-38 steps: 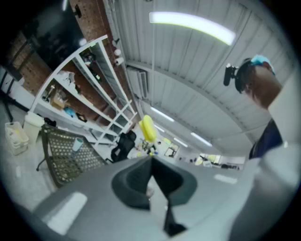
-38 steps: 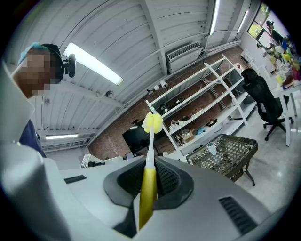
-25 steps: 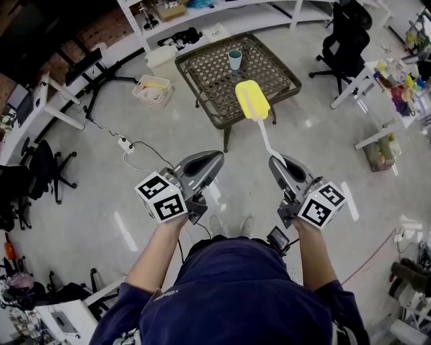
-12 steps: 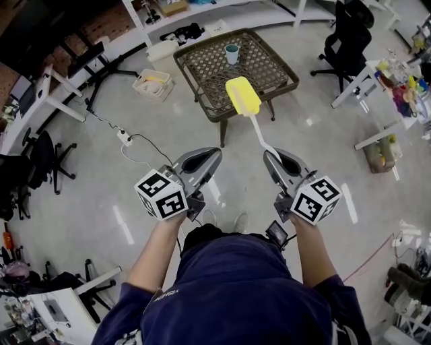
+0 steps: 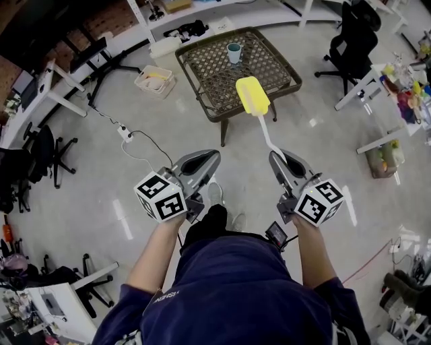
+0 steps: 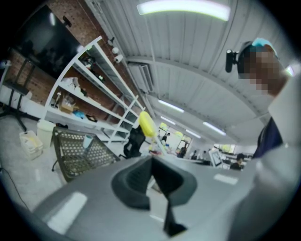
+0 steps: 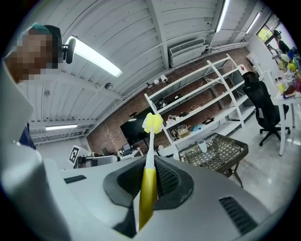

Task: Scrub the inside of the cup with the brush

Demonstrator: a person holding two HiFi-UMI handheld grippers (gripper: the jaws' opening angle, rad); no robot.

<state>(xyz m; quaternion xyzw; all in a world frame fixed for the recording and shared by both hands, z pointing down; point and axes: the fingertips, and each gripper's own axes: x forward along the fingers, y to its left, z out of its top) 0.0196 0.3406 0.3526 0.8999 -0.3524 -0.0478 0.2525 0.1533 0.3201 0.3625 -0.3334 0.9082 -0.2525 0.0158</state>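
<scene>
A person in a dark blue top (image 5: 236, 290) stands on a shiny grey floor (image 5: 101, 175) and holds one tool in each hand, with both arms stretched out in front. The left gripper (image 5: 214, 159) has its two jaws pressed together, and there is nothing between them. The right gripper (image 5: 276, 160) has its jaws squeezed tight on the yellow bottom end of the brush (image 5: 254, 100). The brush has a thin white stick and a soft yellow head, and it pokes out past the jaws, up in the air and away from the person. Each tool has a cube with black and white squares on it near the hand. Farther out on the floor lies a white plug strip (image 5: 125, 133) with a black cord. Past that stands a low brown woven table (image 5: 209, 77). From above, the yellow brush head lines up with the near edge of this table. The cup (image 5: 234, 52) stands upright on the far part of the table top, well apart from the brush and from both tools. A white bin (image 5: 153, 79) sits on the floor to the left of the table. A black desk chair (image 5: 350, 40) is off to the right, and long white shelves (image 5: 202, 20) run along the back.
</scene>
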